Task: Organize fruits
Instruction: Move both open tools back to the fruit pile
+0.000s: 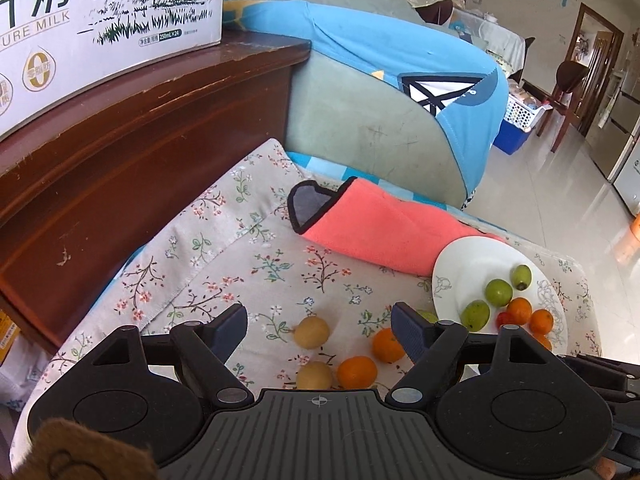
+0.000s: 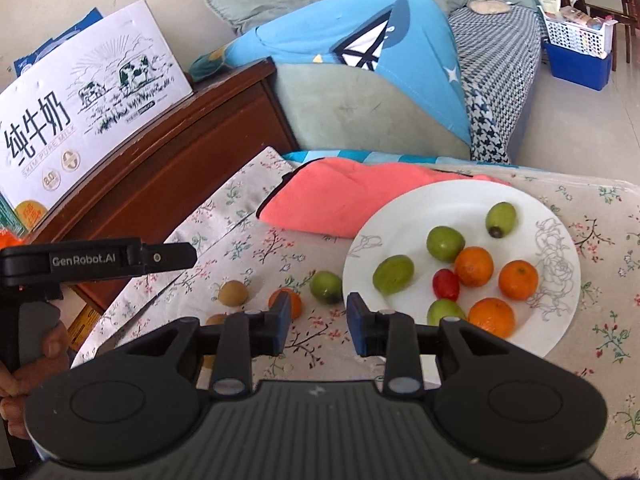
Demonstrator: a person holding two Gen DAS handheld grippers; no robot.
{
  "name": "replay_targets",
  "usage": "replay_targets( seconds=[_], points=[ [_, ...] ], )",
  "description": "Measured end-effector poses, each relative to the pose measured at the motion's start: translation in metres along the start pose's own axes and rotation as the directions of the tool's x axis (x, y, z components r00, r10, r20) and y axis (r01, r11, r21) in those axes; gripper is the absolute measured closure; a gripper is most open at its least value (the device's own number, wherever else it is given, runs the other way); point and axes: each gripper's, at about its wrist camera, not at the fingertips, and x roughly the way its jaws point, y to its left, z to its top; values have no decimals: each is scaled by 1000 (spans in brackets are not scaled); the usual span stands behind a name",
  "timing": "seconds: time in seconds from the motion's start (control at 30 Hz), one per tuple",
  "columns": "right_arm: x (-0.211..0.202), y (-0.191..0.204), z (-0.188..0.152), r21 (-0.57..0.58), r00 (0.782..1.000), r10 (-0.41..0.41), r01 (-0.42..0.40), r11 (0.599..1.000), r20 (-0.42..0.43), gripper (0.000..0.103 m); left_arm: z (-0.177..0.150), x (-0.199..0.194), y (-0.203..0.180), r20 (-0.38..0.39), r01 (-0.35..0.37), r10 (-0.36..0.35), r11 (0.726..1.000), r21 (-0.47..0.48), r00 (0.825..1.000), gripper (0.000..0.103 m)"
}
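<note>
My left gripper [image 1: 320, 330] is open above the floral tablecloth [image 1: 224, 256]. Beneath its gap lie two yellow-brown fruits [image 1: 312, 332] and two oranges [image 1: 388, 345]. A green fruit [image 1: 426, 315] peeks out behind its right finger. My right gripper [image 2: 319, 322] stands open with a narrow gap and nothing in it, close to the white plate [image 2: 560, 280]. The plate holds several green fruits [image 2: 445, 243], three oranges [image 2: 518, 280] and a small red fruit [image 2: 446, 283]. Loose on the cloth are a green fruit [image 2: 326, 287], an orange [image 2: 296, 300] and a brown fruit [image 2: 233, 293].
A rolled pink towel [image 2: 320, 196] lies behind the plate. A dark wooden cabinet [image 1: 140, 140] with a milk carton box [image 1: 100, 12] borders the table on the left. A sofa with a blue cover [image 2: 340, 36] stands behind. A hand [image 2: 40, 360] holds the left tool's handle.
</note>
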Motion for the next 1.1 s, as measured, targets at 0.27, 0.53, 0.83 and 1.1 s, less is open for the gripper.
replay_targets(
  seconds=[0.27,0.53,0.83,1.1],
  points=[
    [18,7,-5,-2,1000,17,-17,1000,-23,71,-21,8,2,-65,-6,10,998,61,998,23],
    [35,8,-5,22,999,41,-40,999,-21,71,-42,17,4,-121,1,12,995,105,993,23],
    [57,15,-5,2,999,39,-39,999,-26,71,-52,27,4,-148,49,-35,995,92,988,24],
    [73,16,-6,-5,999,12,-12,1000,-35,71,-53,33,4,-143,57,-46,996,75,989,26]
  ],
)
